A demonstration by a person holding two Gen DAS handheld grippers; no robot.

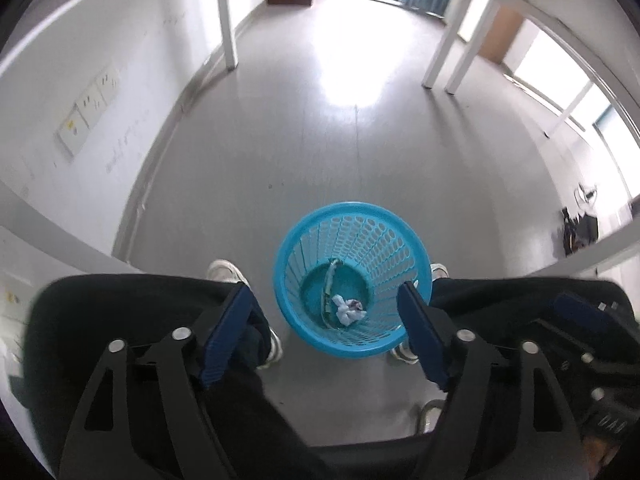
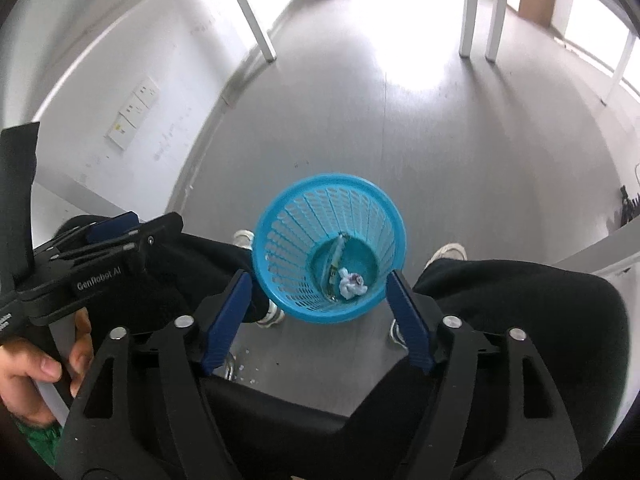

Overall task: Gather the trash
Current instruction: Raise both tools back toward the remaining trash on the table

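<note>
A blue plastic mesh waste basket (image 1: 384,236) stands on the grey floor between the person's feet; it also shows in the right wrist view (image 2: 296,220). At its bottom lie a crumpled white paper wad (image 1: 350,309) (image 2: 352,283) and a thin clear wrapper strip (image 1: 329,284) (image 2: 335,258). My left gripper (image 1: 326,294) hangs above the basket, jaws wide open and empty. My right gripper (image 2: 318,284) is also above the basket, open and empty. The left gripper's body (image 2: 100,264) shows at the left of the right wrist view, held by a hand.
The person's black-trousered legs (image 1: 140,308) and white shoes (image 1: 226,270) flank the basket. A white wall with sockets (image 1: 88,108) runs on the left. White table legs (image 1: 440,52) stand further back. Small white scraps (image 2: 244,368) lie on the floor near the chair base.
</note>
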